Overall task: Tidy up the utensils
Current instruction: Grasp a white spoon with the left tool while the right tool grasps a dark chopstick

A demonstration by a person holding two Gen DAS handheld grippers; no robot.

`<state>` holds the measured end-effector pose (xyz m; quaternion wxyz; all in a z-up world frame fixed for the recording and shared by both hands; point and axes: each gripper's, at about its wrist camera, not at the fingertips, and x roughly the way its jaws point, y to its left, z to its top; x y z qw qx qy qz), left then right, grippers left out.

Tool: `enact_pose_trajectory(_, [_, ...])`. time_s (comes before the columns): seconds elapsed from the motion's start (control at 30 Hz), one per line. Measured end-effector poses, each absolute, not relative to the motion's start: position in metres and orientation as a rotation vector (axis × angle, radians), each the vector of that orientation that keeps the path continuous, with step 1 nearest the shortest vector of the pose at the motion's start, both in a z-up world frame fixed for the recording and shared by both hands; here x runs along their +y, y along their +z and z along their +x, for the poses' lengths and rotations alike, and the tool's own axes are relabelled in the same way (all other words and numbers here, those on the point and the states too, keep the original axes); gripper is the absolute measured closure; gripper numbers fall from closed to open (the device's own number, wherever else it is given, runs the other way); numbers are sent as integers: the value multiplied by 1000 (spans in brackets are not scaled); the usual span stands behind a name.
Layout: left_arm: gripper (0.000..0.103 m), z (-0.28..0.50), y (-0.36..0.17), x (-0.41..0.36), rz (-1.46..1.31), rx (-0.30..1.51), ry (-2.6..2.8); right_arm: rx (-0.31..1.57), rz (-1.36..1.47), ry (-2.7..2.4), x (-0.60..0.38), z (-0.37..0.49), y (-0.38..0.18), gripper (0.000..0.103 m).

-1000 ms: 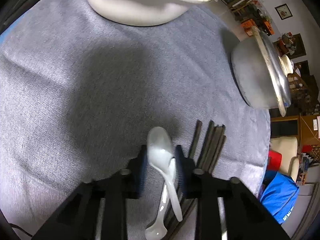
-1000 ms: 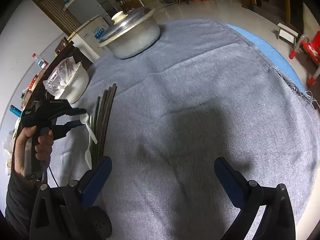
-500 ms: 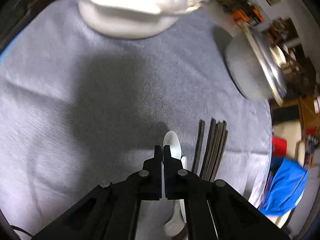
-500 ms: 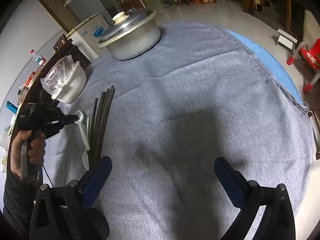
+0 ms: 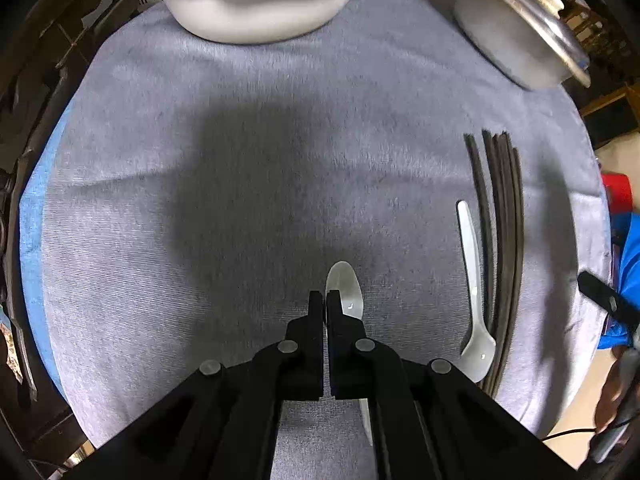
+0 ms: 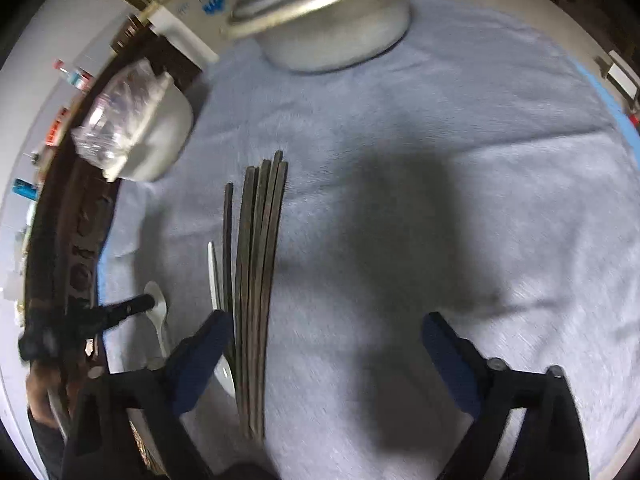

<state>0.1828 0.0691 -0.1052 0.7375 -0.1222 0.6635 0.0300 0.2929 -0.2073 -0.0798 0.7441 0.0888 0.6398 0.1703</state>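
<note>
My left gripper [image 5: 325,304] is shut on a white plastic spoon [image 5: 346,289], its bowl sticking out past the fingertips above the grey cloth. It also shows in the right wrist view [image 6: 146,304] with the spoon [image 6: 159,312]. A second white spoon [image 5: 472,292] lies on the cloth beside a bundle of several dark chopsticks [image 5: 502,240]. In the right wrist view the chopsticks [image 6: 256,280] lie just ahead of my open, empty right gripper [image 6: 324,344], near its left finger, with the second spoon [image 6: 218,308] beside them.
A white bowl [image 5: 256,4] with a plastic bag stands at the far edge of the grey tablecloth [image 5: 200,160]. A lidded metal pot [image 5: 520,28] stands at the far right. The round table's dark rim [image 6: 60,240] lies left.
My left gripper closed on the spoon and carried it left, away from the chopsticks and second spoon. My right gripper moved left and forward toward the chopsticks.
</note>
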Motion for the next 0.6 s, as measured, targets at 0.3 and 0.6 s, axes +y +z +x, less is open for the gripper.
enact_pose_trajectory(0.3, [96,184,-116,56,-284,1441,59,1518,166,331,-164,318,-101,55])
enact_pose_trajectory(0.6, [96,191,-118,58,-299,1432,65,1487,-61,208,-155,314,-103,97])
